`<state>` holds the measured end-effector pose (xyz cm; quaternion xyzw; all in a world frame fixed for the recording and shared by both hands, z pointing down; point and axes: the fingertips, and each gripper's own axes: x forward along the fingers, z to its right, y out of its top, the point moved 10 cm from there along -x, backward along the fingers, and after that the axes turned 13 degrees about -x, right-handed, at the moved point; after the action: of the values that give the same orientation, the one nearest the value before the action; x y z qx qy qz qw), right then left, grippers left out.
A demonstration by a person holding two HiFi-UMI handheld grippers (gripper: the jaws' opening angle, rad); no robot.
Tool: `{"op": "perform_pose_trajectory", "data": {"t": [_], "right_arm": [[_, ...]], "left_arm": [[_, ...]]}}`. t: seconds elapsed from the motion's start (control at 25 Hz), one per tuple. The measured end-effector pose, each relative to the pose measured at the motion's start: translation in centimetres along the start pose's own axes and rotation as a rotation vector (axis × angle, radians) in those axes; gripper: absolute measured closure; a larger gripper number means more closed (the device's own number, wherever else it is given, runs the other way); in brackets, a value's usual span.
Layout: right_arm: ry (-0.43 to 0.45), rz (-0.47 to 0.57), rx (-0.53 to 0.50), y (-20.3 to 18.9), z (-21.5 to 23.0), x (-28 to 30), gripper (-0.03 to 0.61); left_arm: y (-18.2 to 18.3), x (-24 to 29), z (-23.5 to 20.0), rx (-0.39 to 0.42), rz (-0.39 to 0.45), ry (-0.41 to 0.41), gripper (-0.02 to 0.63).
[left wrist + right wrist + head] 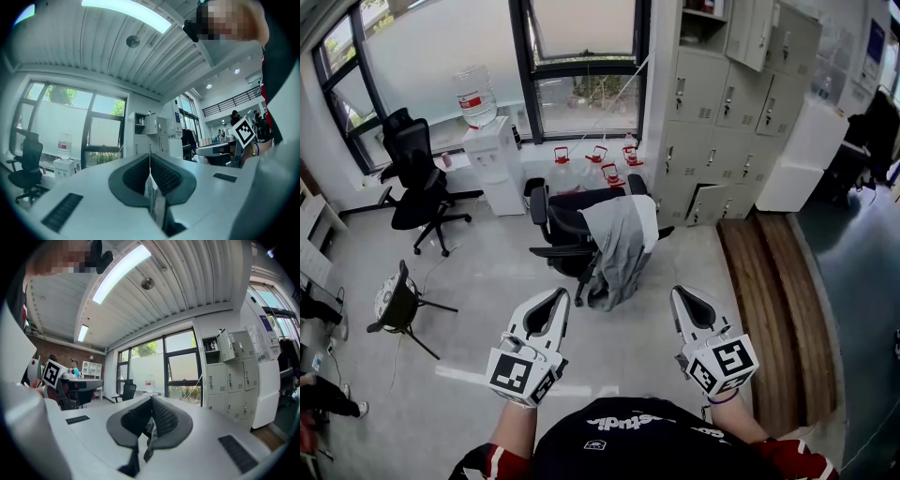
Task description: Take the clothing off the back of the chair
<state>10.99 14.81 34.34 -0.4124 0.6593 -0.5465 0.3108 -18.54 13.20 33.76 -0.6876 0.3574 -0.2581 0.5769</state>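
A grey garment with a white lining [619, 246] hangs over the back of a black office chair [572, 225] in the middle of the head view. My left gripper [560, 296] is held level well short of the chair, its jaws shut with nothing between them. My right gripper [678, 295] sits beside it at the same distance, also shut and empty. In the left gripper view the left gripper [150, 161] shows pads pressed together. The right gripper [151, 405] in its own view is likewise closed. The chair is hidden behind the jaws in both gripper views.
A second black office chair [417, 173] stands at the left by the window. A water dispenser [495, 155] and water bottles [600, 167] line the wall. Grey lockers [736, 103] stand at the right, a wooden platform [778, 309] beside them. A small fan [394, 300] is on the floor.
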Motion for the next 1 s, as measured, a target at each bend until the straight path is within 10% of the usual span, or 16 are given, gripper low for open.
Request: {"op": "perform_pose_trajectory", "data": {"t": [1.0], "right_arm": [[0.023, -0.075, 0.001, -1.3, -3.9, 5.0, 0.568]], "left_arm": [[-1.4, -0.7, -6.6, -0.091, -0.014, -0.027, 0.589]]}}
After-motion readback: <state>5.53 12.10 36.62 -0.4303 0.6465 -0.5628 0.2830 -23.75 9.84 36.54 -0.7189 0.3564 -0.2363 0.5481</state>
